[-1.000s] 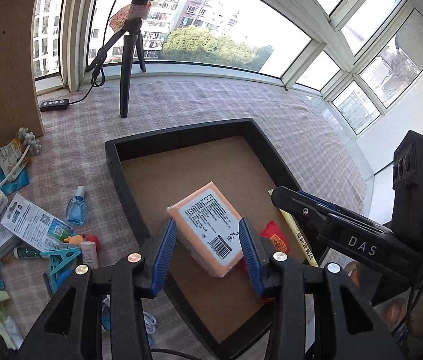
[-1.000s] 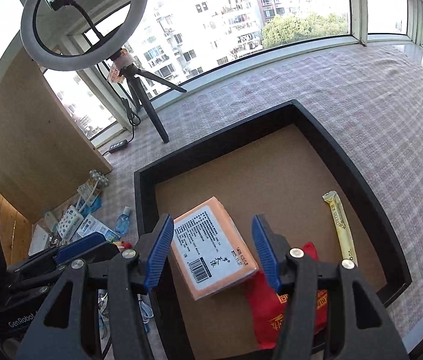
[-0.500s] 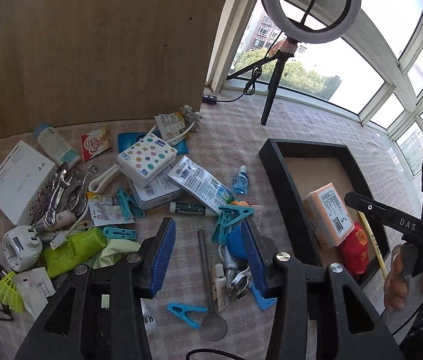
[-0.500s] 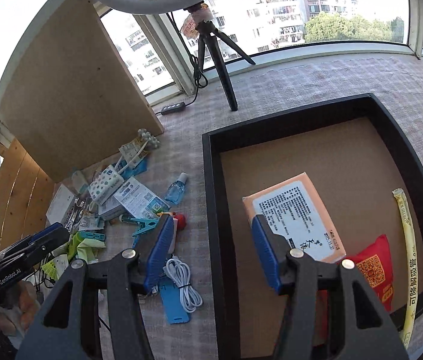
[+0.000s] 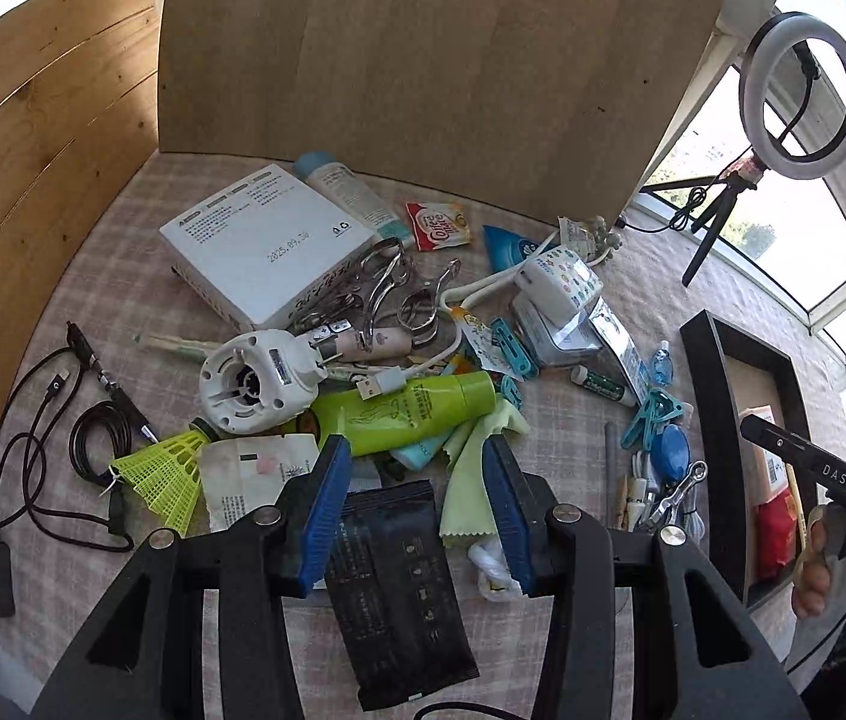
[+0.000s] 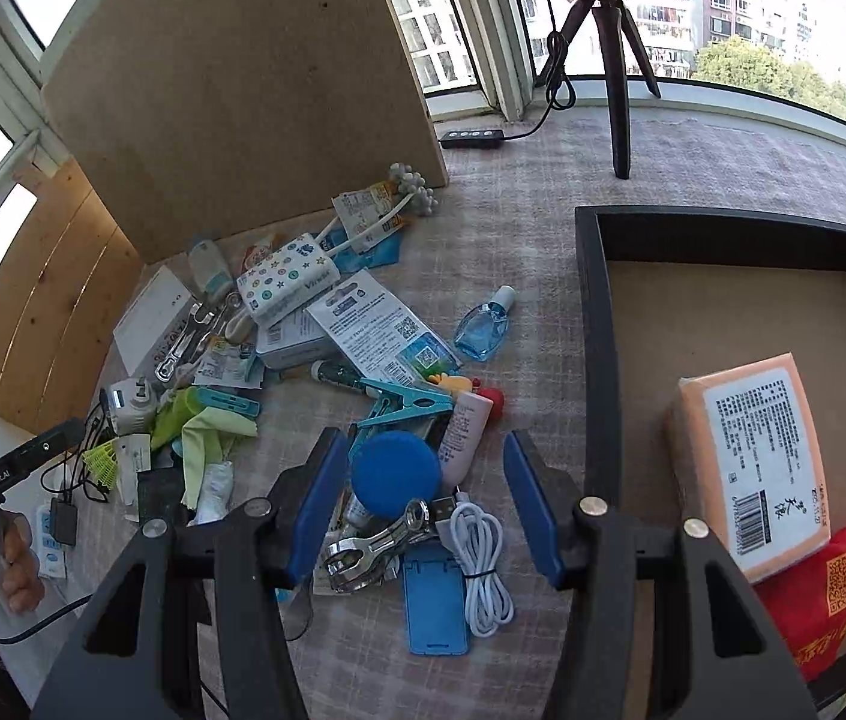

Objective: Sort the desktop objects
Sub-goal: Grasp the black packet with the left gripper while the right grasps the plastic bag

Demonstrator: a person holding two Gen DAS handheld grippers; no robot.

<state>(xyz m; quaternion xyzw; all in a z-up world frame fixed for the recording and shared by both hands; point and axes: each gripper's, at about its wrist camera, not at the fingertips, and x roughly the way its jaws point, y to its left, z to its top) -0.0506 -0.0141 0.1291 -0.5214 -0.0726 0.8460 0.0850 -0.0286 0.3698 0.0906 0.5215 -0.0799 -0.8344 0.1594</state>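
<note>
Hovering, both fingers spread, empty | black pouch (image 5: 399, 588) part-hidden by left gripper (image 5: 417, 498) | right gripper (image 6: 429, 504) perhaps above blue disc (image 6: 396, 474)

1. We see a woven checked cloth (image 5: 93, 276) covering the table, rough and matt.
2. We see a matt fibreboard panel (image 5: 423, 48) at the far side, with grained pale wood planks (image 5: 33, 120) to its left.
3. We see shiny metal clips (image 5: 387, 294) beside a smooth white cardboard box (image 5: 255, 240).
4. We see a glossy green plastic tube (image 5: 411, 411) and a crinkled matt black foil pouch (image 5: 399, 588) nearer us.
5. We see a tray (image 6: 588, 330) on the right with matt black walls and a brown board floor.
6. We see a tissue pack (image 6: 753, 456) in slick orange film.
</note>
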